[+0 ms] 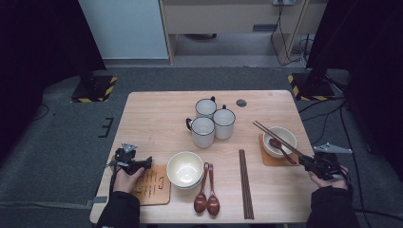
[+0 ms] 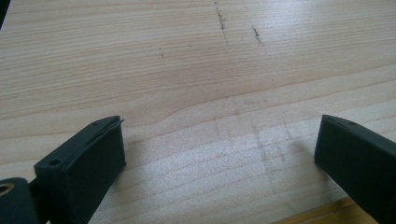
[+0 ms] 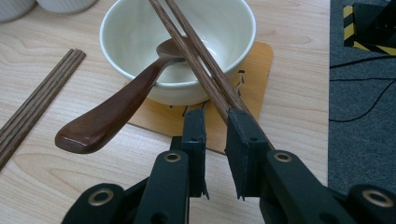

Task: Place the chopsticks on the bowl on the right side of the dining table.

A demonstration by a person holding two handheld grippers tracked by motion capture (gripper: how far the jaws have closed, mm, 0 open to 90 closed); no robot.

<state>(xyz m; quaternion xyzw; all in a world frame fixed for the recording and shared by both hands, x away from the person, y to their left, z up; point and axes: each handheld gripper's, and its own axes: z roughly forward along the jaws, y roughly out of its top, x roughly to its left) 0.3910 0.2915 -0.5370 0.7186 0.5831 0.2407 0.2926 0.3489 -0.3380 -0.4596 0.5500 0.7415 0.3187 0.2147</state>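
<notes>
A pair of brown chopsticks (image 1: 264,130) (image 3: 187,46) lies across a cream bowl (image 1: 286,132) (image 3: 140,79) on an orange mat (image 1: 272,161) (image 3: 252,79) at the table's right. A dark wooden spoon (image 1: 279,146) (image 3: 107,116) leans in the bowl, handle over the rim. My right gripper (image 1: 304,160) (image 3: 216,114) sits at the chopsticks' near ends. Its jaws stand a narrow gap apart; the sticks run in at the right pad's tip, and mat and table show through the gap. My left gripper (image 1: 145,162) (image 2: 222,120) is wide open over bare table wood.
Three white mugs (image 1: 211,121) stand mid-table. Stacked cream bowls (image 1: 184,168), two wooden spoons (image 1: 206,197) and another chopstick pair (image 1: 245,185) lie along the front. A second mat (image 1: 153,185) (image 2: 327,215) lies by the left gripper. The table's right edge is close to my right hand.
</notes>
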